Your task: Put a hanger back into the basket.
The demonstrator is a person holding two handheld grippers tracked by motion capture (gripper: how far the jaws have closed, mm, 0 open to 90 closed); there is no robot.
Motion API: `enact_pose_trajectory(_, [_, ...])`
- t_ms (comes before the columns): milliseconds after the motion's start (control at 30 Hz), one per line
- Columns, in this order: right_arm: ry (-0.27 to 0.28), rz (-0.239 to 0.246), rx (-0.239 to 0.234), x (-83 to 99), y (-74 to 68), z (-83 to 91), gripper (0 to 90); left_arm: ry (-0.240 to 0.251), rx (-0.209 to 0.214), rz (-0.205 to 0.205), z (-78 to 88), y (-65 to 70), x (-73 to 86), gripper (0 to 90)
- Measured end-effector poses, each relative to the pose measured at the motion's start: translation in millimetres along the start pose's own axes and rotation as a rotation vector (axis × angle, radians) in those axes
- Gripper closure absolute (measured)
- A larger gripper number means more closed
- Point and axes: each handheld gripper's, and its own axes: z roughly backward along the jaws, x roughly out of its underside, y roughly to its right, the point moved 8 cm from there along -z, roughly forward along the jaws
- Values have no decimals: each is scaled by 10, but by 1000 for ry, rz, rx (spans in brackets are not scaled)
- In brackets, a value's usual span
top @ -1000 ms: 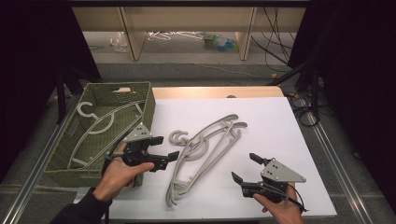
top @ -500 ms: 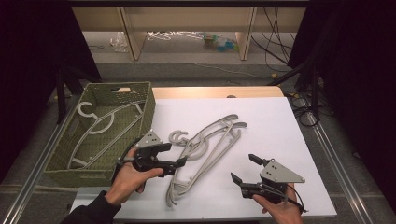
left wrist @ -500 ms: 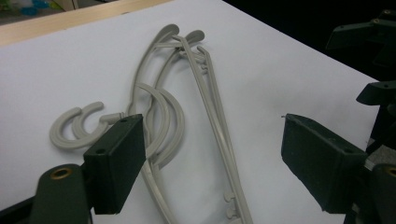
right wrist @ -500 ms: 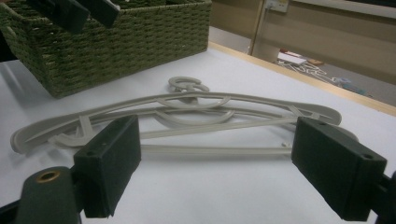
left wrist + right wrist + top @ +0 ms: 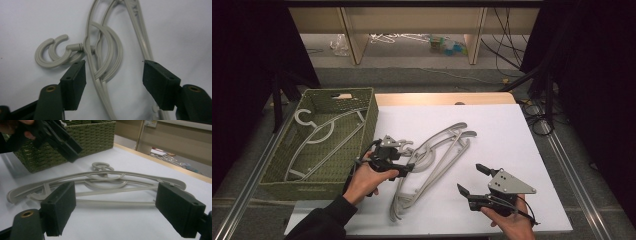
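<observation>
Two grey plastic hangers (image 5: 438, 154) lie stacked on the white table (image 5: 512, 130), their hooks (image 5: 51, 53) pointing toward the basket. My left gripper (image 5: 406, 156) hovers low over their necks. Its jaws have just been closing and stand open, with the curved hanger bars (image 5: 100, 50) between the pads and neither pad pressing on them. My right gripper (image 5: 470, 178) rests near the table's front right, open with nothing in it; it faces the hangers (image 5: 112, 182) from the side. The left gripper (image 5: 60, 140) also appears in the right gripper view, at the upper left.
A green woven basket (image 5: 367, 125) stands at the table's left with another grey hanger (image 5: 319, 135) lying in it. The table's wooden far edge (image 5: 447, 98) borders a low shelf. Cables (image 5: 532, 107) trail off the right side.
My left gripper has moved right and down from beside the basket to over the hanger necks, and its jaws have narrowed. The right gripper has stayed where it was.
</observation>
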Motion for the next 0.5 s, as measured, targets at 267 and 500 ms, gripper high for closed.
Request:
enact_pose_trajectory(267, [-10, 4, -18, -3, -28, -15, 180, -131, -29, -8, -241, -77, 130, 448])
enact_pose_trajectory(500, [-13, 9, -20, -2, -30, -17, 184, -187, -58, -27, -377, -165, 214, 523])
